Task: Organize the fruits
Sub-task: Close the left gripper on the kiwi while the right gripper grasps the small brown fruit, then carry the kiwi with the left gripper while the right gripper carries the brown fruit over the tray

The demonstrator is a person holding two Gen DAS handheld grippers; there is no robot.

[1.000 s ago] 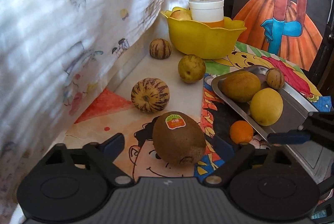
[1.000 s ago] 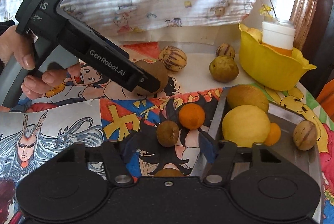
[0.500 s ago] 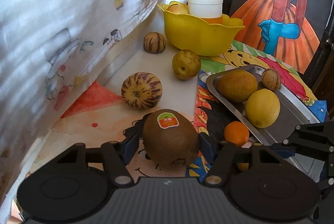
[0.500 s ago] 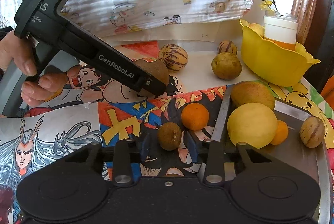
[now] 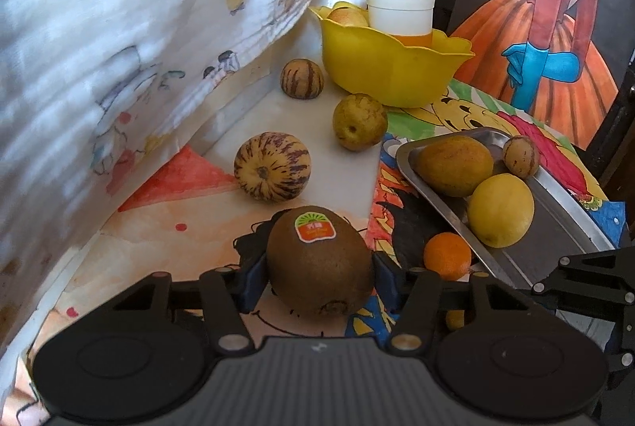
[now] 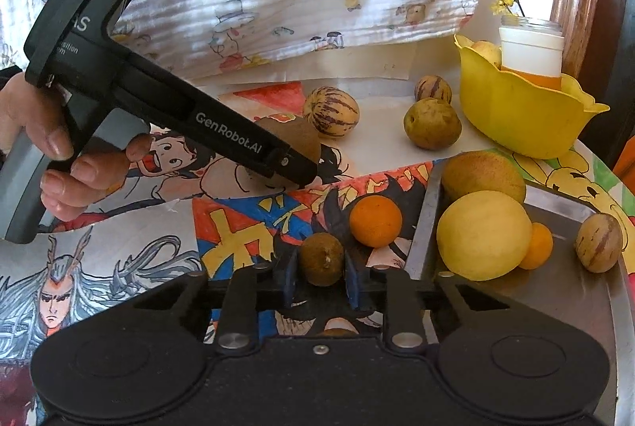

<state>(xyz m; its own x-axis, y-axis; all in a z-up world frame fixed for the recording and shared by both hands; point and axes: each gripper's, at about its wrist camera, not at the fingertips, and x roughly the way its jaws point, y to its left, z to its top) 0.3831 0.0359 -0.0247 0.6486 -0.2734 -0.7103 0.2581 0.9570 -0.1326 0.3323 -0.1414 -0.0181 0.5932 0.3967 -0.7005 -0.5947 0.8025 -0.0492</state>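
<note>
Since a second ago I've closed both tongs: my left gripper (image 5: 319, 277) has just been closing and now pinches the kiwi (image 5: 319, 261), and my right gripper (image 6: 320, 277) has clamped the small brown fruit (image 6: 320, 258). Both fruits sit on the drawing-covered table (image 6: 158, 227), between the pads, left of the steel tray (image 6: 575, 291).

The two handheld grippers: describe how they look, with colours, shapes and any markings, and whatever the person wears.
The left gripper is a matte black, hammer-shaped tool with a grey handle and white "GenRobot.AI" lettering along its side; its fingers carry dark blue pads. The right gripper has the same black body with two round discs, silver pivot screws and blue-padded fingers. No cables show. A dark sleeve edge sits at the wrist.
</note>
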